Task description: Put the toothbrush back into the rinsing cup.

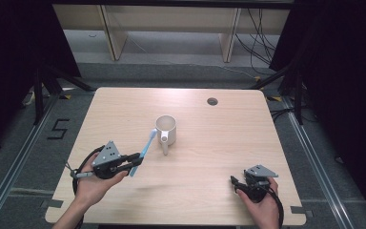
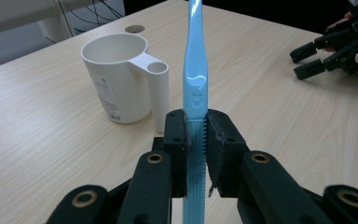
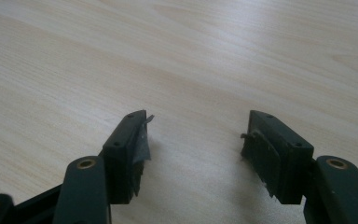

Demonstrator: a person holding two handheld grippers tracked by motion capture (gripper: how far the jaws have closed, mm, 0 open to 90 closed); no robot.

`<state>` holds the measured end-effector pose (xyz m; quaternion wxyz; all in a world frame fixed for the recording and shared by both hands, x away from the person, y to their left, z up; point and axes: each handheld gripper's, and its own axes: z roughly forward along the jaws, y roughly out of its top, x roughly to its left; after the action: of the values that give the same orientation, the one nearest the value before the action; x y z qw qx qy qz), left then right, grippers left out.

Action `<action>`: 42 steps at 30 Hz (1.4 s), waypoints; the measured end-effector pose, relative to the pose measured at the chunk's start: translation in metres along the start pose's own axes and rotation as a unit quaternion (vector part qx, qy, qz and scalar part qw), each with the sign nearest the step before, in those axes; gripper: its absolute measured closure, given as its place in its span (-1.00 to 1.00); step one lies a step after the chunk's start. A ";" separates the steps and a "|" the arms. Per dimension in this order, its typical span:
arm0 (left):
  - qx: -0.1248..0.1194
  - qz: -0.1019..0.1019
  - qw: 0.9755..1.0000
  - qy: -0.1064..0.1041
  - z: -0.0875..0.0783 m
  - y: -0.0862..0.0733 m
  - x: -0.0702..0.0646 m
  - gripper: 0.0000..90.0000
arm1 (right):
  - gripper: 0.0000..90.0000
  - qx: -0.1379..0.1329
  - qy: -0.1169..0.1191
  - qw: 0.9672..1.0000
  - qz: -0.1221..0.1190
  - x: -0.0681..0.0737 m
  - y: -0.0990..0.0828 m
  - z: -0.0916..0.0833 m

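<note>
Toothbrush (image 2: 196, 70), light blue, one: clamped at its ridged handle between the closed jaws of the left gripper (image 1: 134, 160), head end pointing toward twelve o'clock and lifted off the table (image 1: 209, 191).

Mug (image 1: 166, 130), white, one: upright, empty as far as can be seen, at roughly one o'clock from the left gripper; its handle points toward six o'clock. The brush tip lies just beside the rim, at its nine o'clock.

Right gripper (image 3: 193, 140): jaws apart, nothing between them, resting low at about four o'clock from the mug, well apart from it.

Risks, judged: the thin handle may pivot in the grip; a brush swung in low may strike the light mug's wall and tip it, since nothing steadies it.
</note>
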<state>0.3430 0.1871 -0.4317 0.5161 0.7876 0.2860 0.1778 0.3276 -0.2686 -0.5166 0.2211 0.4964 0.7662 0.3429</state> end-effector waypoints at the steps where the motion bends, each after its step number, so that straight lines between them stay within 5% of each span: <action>1: 0.002 0.002 1.000 0.003 -0.001 0.001 0.000 0.74 | -0.11 0.000 0.000 1.000 -0.001 0.000 0.000 0.000; 12: -0.049 -0.006 0.999 0.009 0.001 0.002 0.005 0.74 | -0.11 -0.001 0.001 1.000 0.001 0.000 0.000 0.000; 21: -0.064 -0.005 0.998 0.019 0.001 0.005 0.006 0.74 | -0.11 -0.001 0.000 1.000 0.001 0.000 0.000 0.000; 29: -0.103 -0.014 0.995 0.012 0.004 0.006 0.008 0.74 | -0.11 -0.001 0.000 1.000 0.001 0.000 0.000 0.000; 42: -0.114 -0.015 0.993 0.011 0.005 0.010 0.008 0.74 | -0.11 -0.003 0.002 1.000 -0.002 0.000 0.000 0.000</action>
<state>0.3549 0.1856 -0.4250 0.6018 0.7171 0.2815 0.2106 0.3280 -0.2687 -0.5168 0.2217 0.4941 0.7664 0.3454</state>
